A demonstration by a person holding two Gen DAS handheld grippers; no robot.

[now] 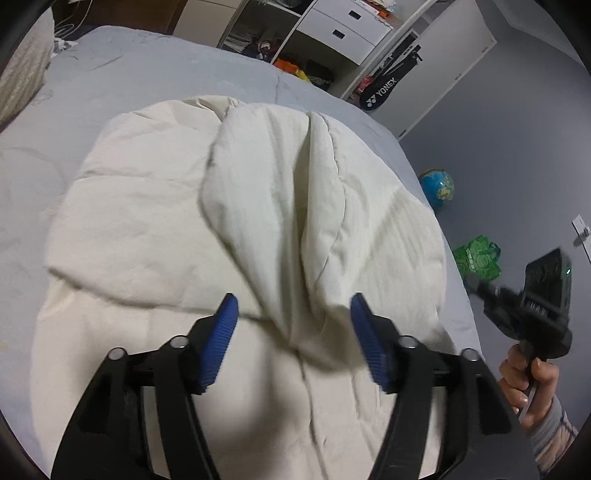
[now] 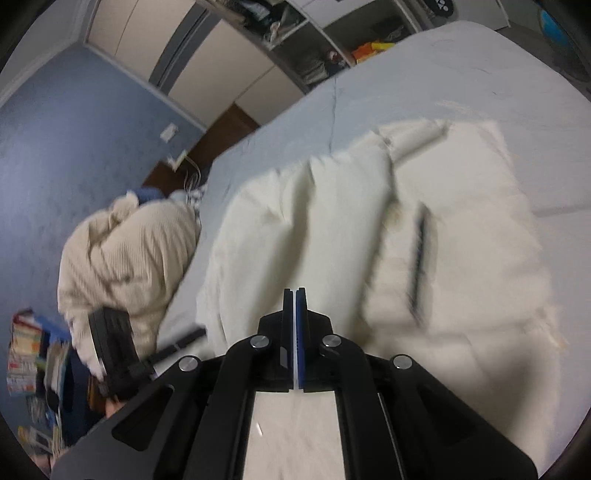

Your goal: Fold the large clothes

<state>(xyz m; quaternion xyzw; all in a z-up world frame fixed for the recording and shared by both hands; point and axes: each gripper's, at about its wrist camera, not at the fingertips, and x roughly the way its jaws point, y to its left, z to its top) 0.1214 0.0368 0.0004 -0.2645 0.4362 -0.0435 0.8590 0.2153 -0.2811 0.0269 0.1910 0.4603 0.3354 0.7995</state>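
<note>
A large cream-white garment (image 1: 184,229) lies spread on the grey-blue bed (image 1: 129,85). A folded flap (image 1: 280,192) rests on top of it, its lower corner between my left fingers. My left gripper (image 1: 293,310) is open just above the garment and holds nothing. The right gripper body (image 1: 543,310) shows at the right edge of the left wrist view, off the bed side, in a hand. In the right wrist view my right gripper (image 2: 294,295) is shut with nothing visible between the pads, above the same garment (image 2: 461,229), which has frayed edges and a dark strip.
A cream ribbed garment (image 2: 125,258) is heaped at the bed's head. Shelves and white drawers (image 1: 343,26) stand beyond the bed. A globe (image 1: 437,186), a green object (image 1: 478,256) and a racket bag (image 1: 391,81) are on the floor to the right. Books (image 2: 24,354) are stacked at left.
</note>
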